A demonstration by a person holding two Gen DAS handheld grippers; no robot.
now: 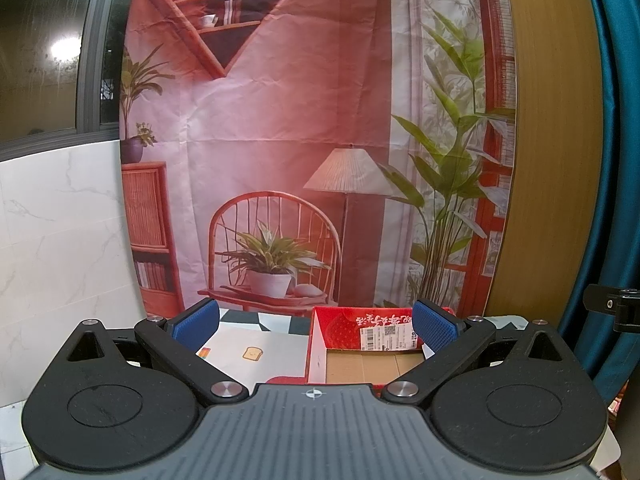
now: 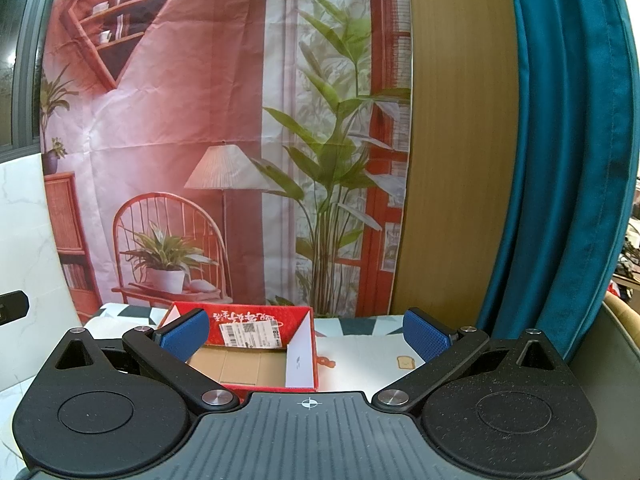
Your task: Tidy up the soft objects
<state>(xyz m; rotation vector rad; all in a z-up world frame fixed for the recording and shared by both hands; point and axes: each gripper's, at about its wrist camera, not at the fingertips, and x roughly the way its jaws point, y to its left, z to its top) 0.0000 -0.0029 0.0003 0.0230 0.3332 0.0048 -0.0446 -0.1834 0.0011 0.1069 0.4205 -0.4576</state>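
Note:
A red cardboard box [image 1: 344, 330] with a shipping label and a bare brown floor stands open on the table; it also shows in the right wrist view [image 2: 256, 332]. My left gripper [image 1: 316, 322] is open and empty, held above the table just before the box's left half. My right gripper [image 2: 306, 334] is open and empty, with the box behind its left finger. No soft objects show in either view.
The table carries a white cloth [image 1: 256, 350] with a toast print and a black-and-white checked edge. A printed room backdrop [image 1: 280, 120] hangs behind the table. A wooden panel [image 2: 460, 160] and a teal curtain [image 2: 568, 160] stand at the right. White marble wall at left.

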